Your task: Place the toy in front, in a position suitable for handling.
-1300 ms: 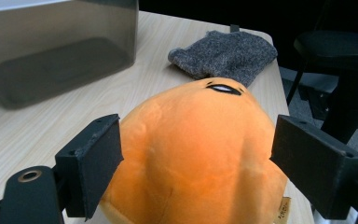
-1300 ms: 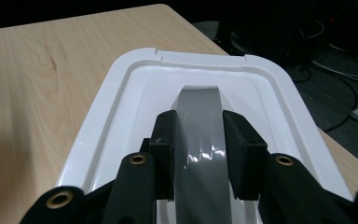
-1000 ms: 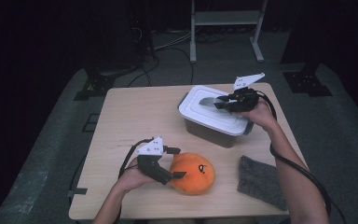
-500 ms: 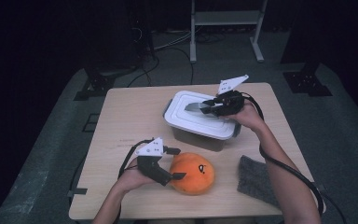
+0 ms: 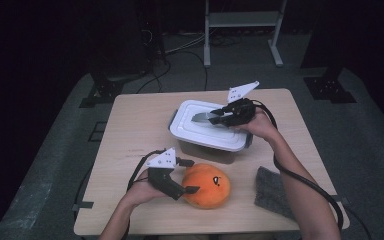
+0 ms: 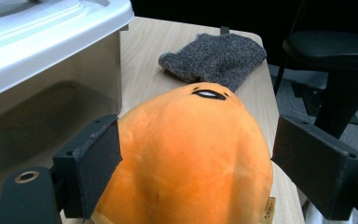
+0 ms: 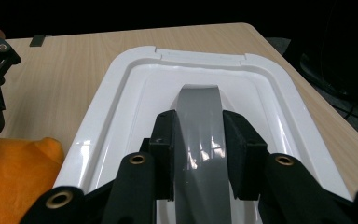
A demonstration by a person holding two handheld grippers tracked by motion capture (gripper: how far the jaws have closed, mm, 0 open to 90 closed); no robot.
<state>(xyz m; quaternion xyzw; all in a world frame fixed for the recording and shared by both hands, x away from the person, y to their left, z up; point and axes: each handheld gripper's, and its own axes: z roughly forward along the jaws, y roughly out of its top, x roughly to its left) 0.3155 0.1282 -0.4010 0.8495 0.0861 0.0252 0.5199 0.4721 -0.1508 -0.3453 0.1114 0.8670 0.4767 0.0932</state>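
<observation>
The right tool [image 5: 219, 118] is clamped on the grey handle [image 7: 198, 126] of the white lid [image 5: 207, 131], which sits on the clear box [image 6: 37, 116] at the middle of the bench [image 5: 130, 125]. The left tool [image 5: 190, 176] stands apart around the orange plush toy [image 5: 207, 186]; its pads seem to touch it. A grey cloth [image 5: 272, 190] lies nearby.

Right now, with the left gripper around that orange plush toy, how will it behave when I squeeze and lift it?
The orange plush toy looks soft and stuffed, so it will likely squash between the left gripper pads rather than resist. Its fuzzy fabric should grip rather than slip. Its rounded shape may bulge out or roll if pushed, and it is probably light for its size.
</observation>
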